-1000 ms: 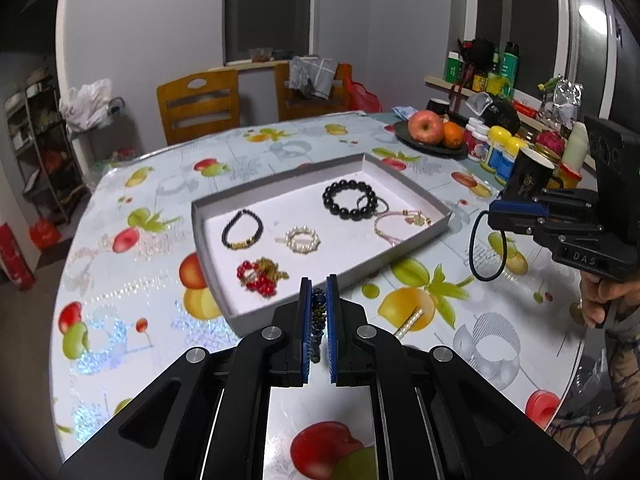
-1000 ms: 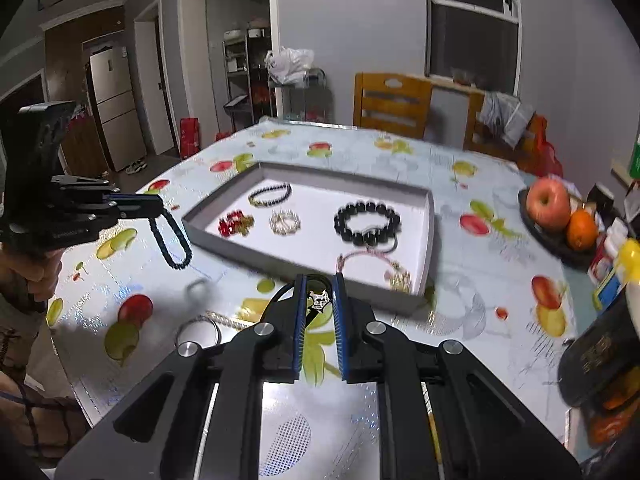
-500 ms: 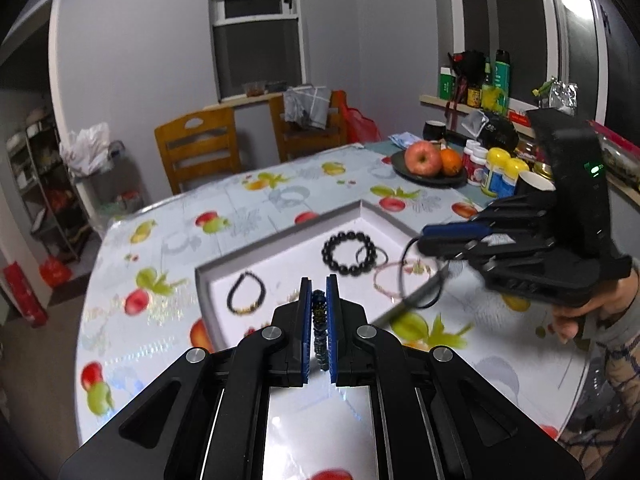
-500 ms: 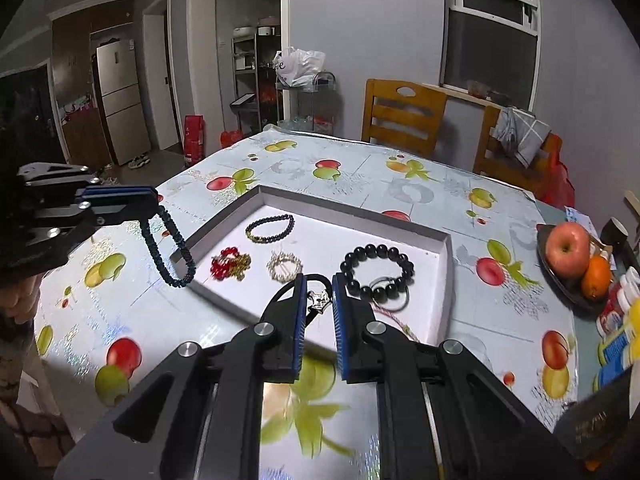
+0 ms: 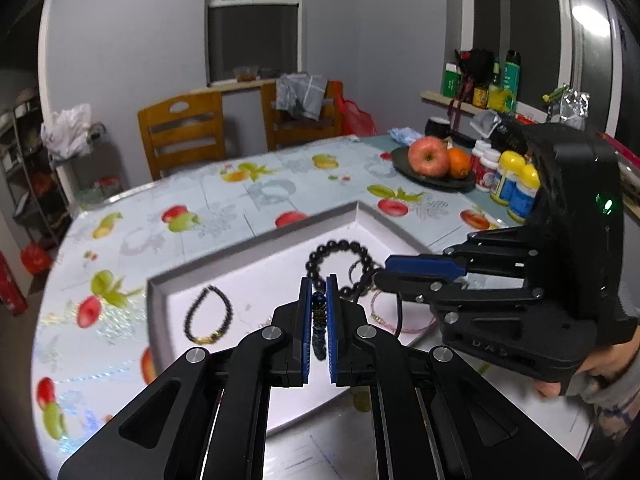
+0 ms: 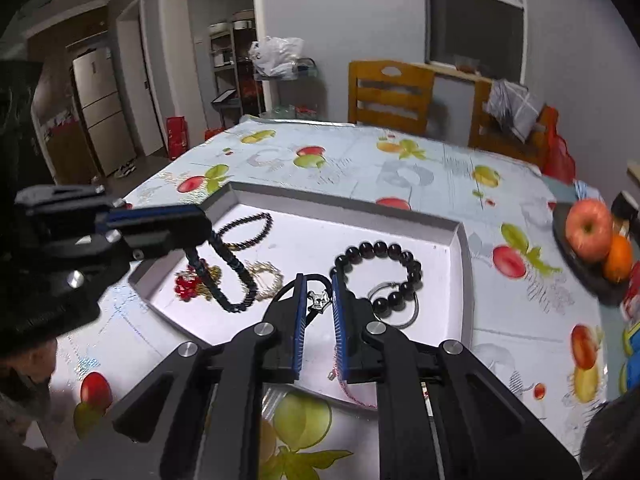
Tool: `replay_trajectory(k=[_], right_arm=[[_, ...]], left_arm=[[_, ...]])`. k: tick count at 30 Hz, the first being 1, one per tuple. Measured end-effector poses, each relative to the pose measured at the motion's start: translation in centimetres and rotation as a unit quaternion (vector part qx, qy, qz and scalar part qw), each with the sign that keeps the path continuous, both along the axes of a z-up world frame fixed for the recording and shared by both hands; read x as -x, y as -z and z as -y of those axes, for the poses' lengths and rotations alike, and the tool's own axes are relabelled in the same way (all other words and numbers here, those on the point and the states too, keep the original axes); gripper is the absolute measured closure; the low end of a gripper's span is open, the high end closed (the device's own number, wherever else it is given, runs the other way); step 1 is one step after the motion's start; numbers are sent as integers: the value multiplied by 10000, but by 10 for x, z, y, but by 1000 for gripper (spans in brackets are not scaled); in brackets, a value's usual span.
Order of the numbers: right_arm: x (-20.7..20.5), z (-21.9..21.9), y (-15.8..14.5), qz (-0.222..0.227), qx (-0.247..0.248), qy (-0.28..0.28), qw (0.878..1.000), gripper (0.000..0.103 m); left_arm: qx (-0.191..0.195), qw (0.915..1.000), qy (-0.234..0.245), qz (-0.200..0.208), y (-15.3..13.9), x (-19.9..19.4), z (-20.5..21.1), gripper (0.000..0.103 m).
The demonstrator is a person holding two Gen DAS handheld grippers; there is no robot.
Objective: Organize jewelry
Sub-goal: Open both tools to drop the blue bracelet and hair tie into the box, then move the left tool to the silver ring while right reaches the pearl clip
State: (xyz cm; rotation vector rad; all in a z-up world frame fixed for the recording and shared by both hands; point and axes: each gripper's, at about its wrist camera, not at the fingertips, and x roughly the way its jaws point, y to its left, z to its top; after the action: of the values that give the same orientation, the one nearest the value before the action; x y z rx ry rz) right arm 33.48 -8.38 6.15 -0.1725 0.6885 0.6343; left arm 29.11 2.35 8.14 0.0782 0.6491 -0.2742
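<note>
Two black hand-held grippers with blue finger pads hover over a shallow white tray [image 6: 464,240] of jewelry on a table covered in a fruit-print cloth [image 6: 400,168]. In the left wrist view, the left gripper [image 5: 319,300] fills the lower centre of the frame, its fingers clenched on a strand of small dark beads [image 5: 319,322] that runs between the pads. In the right wrist view the same dark bead strand [image 6: 232,280] hangs in a loop from the left gripper at the left edge of the frame, dangling above the tray's left part, over a red bead cluster [image 6: 186,284] and a small pearl-and-gold ring of beads [image 6: 266,276]. The right gripper [image 6: 318,300], at the lower centre of that view, is closed on a thin black cord with a small silver pendant [image 6: 319,301] pinched between its pads. In the left wrist view the right gripper [image 5: 384,276] reaches in from the right of the frame, the black cord [image 5: 398,312] drooping beneath it. Lying in the tray are a bracelet of large black beads [image 6: 380,272] at centre, a thin silver bangle [image 6: 396,308] touching it, a small black bracelet with a gold section [image 5: 208,316] toward the left, and a pink cord bracelet [image 5: 400,320] near the front. A dark plate holding an apple [image 5: 428,156] and an orange [image 5: 458,162] sits at the right of the table.
</note>
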Motion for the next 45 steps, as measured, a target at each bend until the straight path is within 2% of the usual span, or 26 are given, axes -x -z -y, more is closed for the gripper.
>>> replay_trajectory(k=[10, 20, 22, 24, 25, 26, 28, 29, 34, 40, 42, 45], right_arm=[[-21, 4, 34, -403, -1, 187, 9990, 90], [-19, 0, 43, -413, 196, 203, 9987, 90], [-20, 0, 43, -415, 202, 195, 9987, 88], [-19, 1, 42, -403, 224, 208, 9987, 75], [-19, 2, 41, -385, 216, 211, 9988, 63], [-16, 3, 41, -329, 215, 204, 9990, 59], [-12, 4, 38, -246, 244, 193, 9992, 59], [-10, 5, 37, -221, 244, 192, 9993, 59], [5, 16, 26, -40, 164, 197, 9997, 54], [23, 32, 20, 8, 59, 201, 9998, 51], [28, 36, 20, 8, 38, 194, 9998, 43], [37, 42, 22, -8, 10, 179, 9998, 43]], left_arm=[[231, 9978, -283, -550, 46, -15, -28, 95], [161, 9969, -362, -680, 62, -11, -33, 95], [70, 9970, -383, -668, 64, -10, -32, 82], [-28, 9971, -414, -637, 65, -8, -30, 72], [-27, 9973, -414, -613, 65, -6, -30, 70], [-20, 9973, -425, -604, 65, -5, -31, 68], [-27, 9973, -469, -557, 63, -2, -32, 56], [-24, 9974, -482, -527, 62, 0, -32, 54], [-99, 9984, -449, -327, 51, 21, -28, 31], [-204, 9993, -218, -237, 47, 53, -15, 25], [-222, 9993, -138, -277, 48, 61, -10, 24], [-294, 9989, 60, -371, 52, 77, 1, 22]])
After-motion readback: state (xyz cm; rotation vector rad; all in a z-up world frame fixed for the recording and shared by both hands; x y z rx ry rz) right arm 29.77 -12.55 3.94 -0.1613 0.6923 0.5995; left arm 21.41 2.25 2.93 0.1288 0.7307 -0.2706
